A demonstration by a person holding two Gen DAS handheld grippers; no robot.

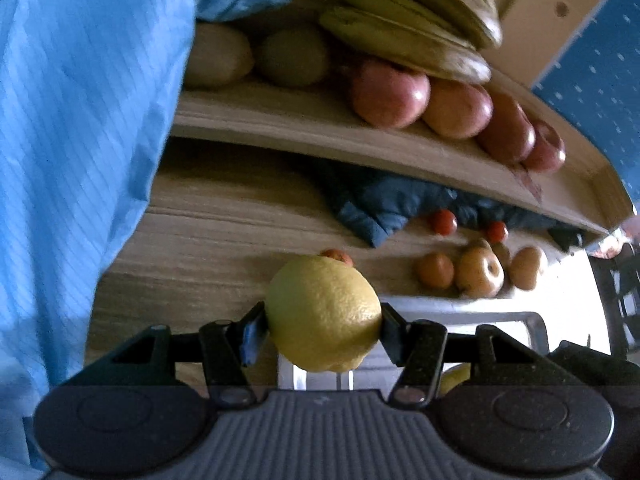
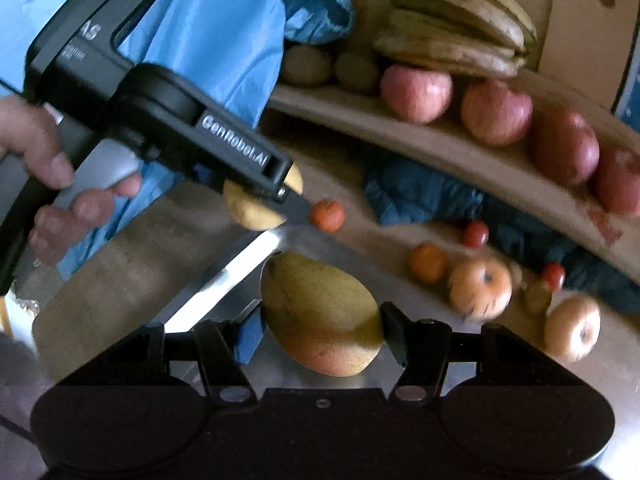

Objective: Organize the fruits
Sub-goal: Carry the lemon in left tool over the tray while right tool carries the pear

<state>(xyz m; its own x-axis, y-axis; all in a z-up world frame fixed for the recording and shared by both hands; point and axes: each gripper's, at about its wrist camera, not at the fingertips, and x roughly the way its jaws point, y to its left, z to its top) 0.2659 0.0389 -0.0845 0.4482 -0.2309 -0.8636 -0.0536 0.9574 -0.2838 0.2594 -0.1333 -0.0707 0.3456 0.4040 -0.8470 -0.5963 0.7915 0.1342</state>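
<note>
Lemon (image 1: 323, 314) sits clamped in our left hand-held gripper (image 1: 324, 326) (raised off the bench (image 1: 208, 236)), apples (image 1: 390, 94) shelved beyond. Right wrist view: our right hand-held gripper (image 2: 322, 330) clamps a mango (image 2: 320, 316), bananas (image 2: 456, 24) far ahead.

"GenRobot.AI" stands in white on the left gripper (image 2: 280, 196) body.

Both wrist fisheyes sit just behind their own jaws, angled steeply down toward the wooden shelf (image 1: 320, 128) – close range. Left view faces it with the blue garment (image 1: 80, 120) filling its left side. Right view also catches the left gripper (image 2: 280, 196) below the shelf – both share the bananas (image 2: 456, 28) on it.
</note>
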